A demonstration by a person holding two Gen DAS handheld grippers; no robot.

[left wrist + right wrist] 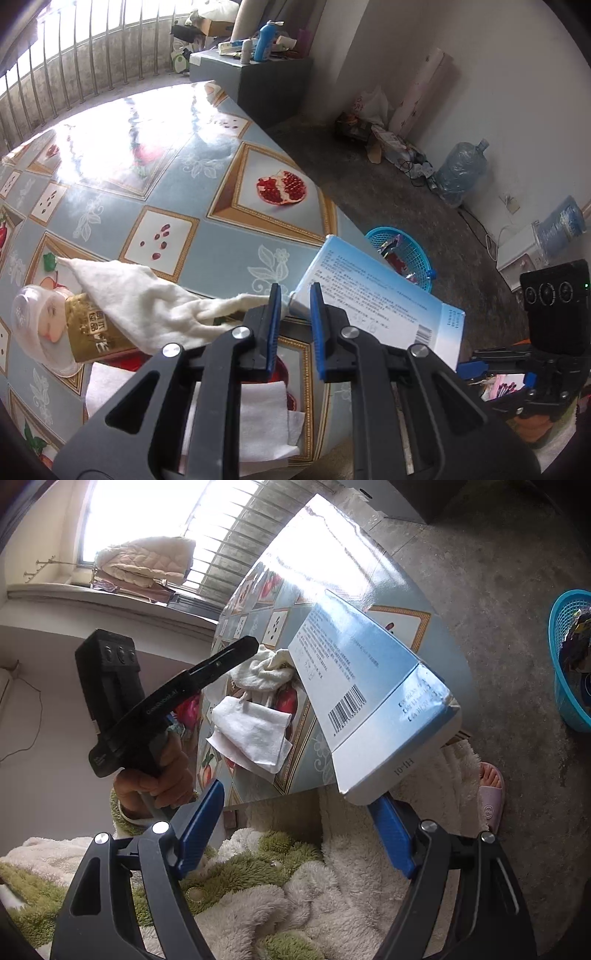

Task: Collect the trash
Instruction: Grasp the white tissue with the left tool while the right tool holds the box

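Fruit-print table (207,173) above concrete floor (388,206); left gripper (295,295) clamps box (369,295), right gripper (295,812) apart.

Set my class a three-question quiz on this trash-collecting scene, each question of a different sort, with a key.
1. Fill in: the right gripper's jaws stand ____.
2. What grips the light-blue box? A: the left gripper, at one corner. B: the right gripper. C: nothing, it lies flat on the table.
3. True or false: the blue basket stands on the table.

Key:
1. open
2. A
3. False: the blue basket stands on the floor beside the table.
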